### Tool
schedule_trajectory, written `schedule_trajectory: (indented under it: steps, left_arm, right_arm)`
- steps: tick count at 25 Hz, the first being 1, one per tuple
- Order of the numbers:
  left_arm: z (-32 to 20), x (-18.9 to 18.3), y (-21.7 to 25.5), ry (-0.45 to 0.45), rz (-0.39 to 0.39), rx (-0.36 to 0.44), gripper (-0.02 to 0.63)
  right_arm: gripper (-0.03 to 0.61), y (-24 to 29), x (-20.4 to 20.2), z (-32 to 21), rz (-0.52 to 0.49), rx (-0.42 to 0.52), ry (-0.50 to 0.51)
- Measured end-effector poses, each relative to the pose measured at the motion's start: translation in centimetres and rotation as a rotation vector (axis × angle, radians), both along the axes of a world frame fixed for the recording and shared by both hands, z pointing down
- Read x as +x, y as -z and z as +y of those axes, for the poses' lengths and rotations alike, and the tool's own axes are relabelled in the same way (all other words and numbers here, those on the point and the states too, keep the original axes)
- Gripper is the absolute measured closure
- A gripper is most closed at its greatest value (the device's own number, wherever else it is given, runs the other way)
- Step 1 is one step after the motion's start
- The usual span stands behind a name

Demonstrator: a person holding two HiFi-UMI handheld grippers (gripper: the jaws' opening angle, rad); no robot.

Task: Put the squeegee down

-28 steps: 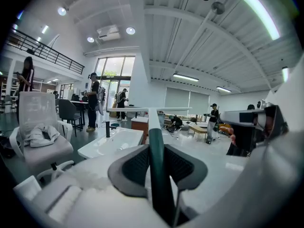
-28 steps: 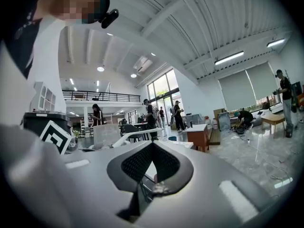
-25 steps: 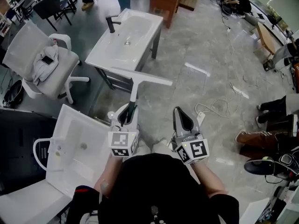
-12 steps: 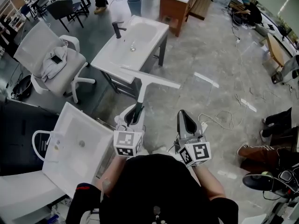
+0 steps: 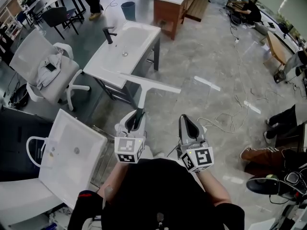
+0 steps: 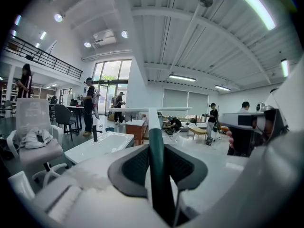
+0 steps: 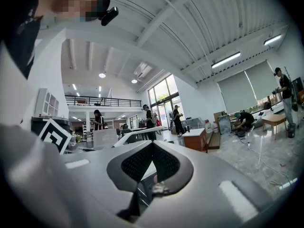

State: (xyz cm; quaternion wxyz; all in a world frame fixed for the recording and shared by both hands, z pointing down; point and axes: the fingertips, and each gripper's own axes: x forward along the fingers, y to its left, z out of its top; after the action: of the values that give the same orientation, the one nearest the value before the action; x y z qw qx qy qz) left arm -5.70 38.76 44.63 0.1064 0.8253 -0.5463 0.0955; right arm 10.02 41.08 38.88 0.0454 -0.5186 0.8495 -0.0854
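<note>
Grey stone floor [image 5: 216,56] of a wide workshop, with a squeegee [image 5: 142,97] carried above it.

At far left stands a white office chair [image 5: 29,51] with clothing heaped on its seat, and a white basin [image 5: 72,152] lies tilted below it. Further right, a white washbasin [image 5: 122,47] with a black tap [image 5: 109,34] stands on a dark frame, with a wooden cabinet [image 5: 170,6] behind it. The left gripper [image 5: 135,119] has its jaws closed on the squeegee's dark green handle. The white blade sits crosswise at the far end, off the floor and near the washbasin's near corner. The right gripper [image 5: 185,119], just beside it, has its jaws together with nothing between them. A seated person's legs [image 5: 283,114] show at far right.
</note>
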Motion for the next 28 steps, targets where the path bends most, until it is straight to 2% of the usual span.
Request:
schedule_trajectory:
  steps: [10, 19, 28]
  left_arm:
    - [-1.3, 2.9, 0.1, -0.017, 0.003, 0.005, 0.509]
    - [-4.1, 6.0, 0.1, -0.071, -0.003, 0.015, 0.509]
    - [-8.8, 5.9, -0.3, -0.076, -0.001, 0.012, 0.509]
  right_arm:
    - [0.577, 0.0, 3.3, -0.7, -0.009, 0.002, -0.032]
    - [0.577, -0.4, 5.9, -2.5, -0.002, -0.001, -0.073]
    - [0.577, -1.0, 5.2, -7.3, 0.013, -0.013, -0.063]
